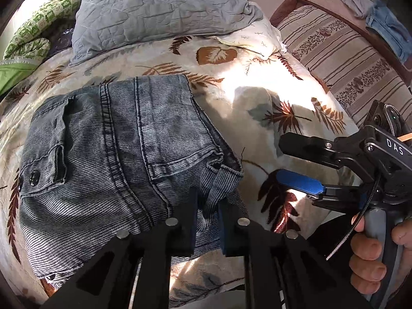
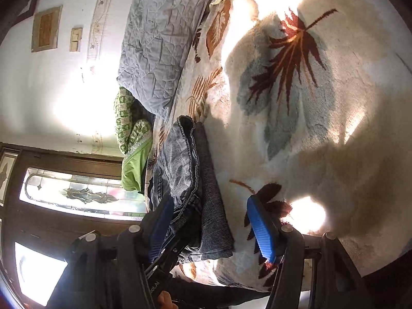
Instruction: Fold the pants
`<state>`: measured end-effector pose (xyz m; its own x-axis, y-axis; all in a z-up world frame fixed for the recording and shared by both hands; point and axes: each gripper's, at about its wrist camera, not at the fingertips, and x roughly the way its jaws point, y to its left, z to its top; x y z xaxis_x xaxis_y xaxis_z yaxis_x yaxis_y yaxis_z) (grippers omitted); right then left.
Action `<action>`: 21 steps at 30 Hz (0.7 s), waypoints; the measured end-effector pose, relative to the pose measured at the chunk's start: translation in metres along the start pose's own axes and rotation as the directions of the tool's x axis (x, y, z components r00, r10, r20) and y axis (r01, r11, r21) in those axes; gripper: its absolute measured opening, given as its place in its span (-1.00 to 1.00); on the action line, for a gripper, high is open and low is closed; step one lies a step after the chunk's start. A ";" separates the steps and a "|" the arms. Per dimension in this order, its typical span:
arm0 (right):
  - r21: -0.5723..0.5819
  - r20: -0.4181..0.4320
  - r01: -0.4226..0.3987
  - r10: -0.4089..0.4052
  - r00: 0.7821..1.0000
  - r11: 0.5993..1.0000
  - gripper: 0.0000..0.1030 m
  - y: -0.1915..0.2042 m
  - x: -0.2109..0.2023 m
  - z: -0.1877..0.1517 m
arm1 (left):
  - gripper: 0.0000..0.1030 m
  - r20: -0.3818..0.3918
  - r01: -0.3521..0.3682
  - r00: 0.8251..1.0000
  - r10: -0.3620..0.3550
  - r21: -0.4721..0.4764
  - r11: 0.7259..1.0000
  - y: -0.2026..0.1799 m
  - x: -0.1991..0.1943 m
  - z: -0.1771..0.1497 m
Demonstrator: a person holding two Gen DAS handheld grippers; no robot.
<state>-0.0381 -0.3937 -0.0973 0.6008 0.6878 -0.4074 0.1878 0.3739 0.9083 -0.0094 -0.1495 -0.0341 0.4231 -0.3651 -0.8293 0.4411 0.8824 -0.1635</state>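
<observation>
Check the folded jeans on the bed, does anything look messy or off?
Mostly tidy. The grey jeans lie folded on the leaf-print blanket, but the corner nearest the right gripper is bunched, with a hem edge curling up and a loose thread poking out.

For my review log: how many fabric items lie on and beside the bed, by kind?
Folded jeans: 1
Grey quilted pillow: 1
Green patterned cloth: 1
Leaf-print blanket: 1
Clothes on striped sofa: 2
Total: 6
</observation>
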 end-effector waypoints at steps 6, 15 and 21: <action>-0.068 0.032 0.030 -0.028 0.999 0.997 0.24 0.013 -0.003 -0.008 | 0.05 0.101 0.164 0.982 -0.158 -0.047 0.985 0.017 -0.060 -0.004; -0.145 -0.058 -0.157 0.150 0.987 0.977 0.24 0.059 -0.002 -0.035 | 0.16 0.230 -0.018 0.967 0.105 -0.352 0.936 0.132 -0.107 -0.025; -0.014 -0.140 -0.017 0.015 0.990 1.000 0.23 0.021 0.047 -0.040 | 0.17 0.055 -0.078 0.993 0.107 -0.391 0.917 0.150 -0.058 -0.040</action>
<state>-0.0374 -0.3284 -0.1012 0.4890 0.7734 -0.4034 0.1666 0.3711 0.9135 0.0002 0.0159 -0.0321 0.5110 -0.2840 -0.8113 0.0626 0.9536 -0.2944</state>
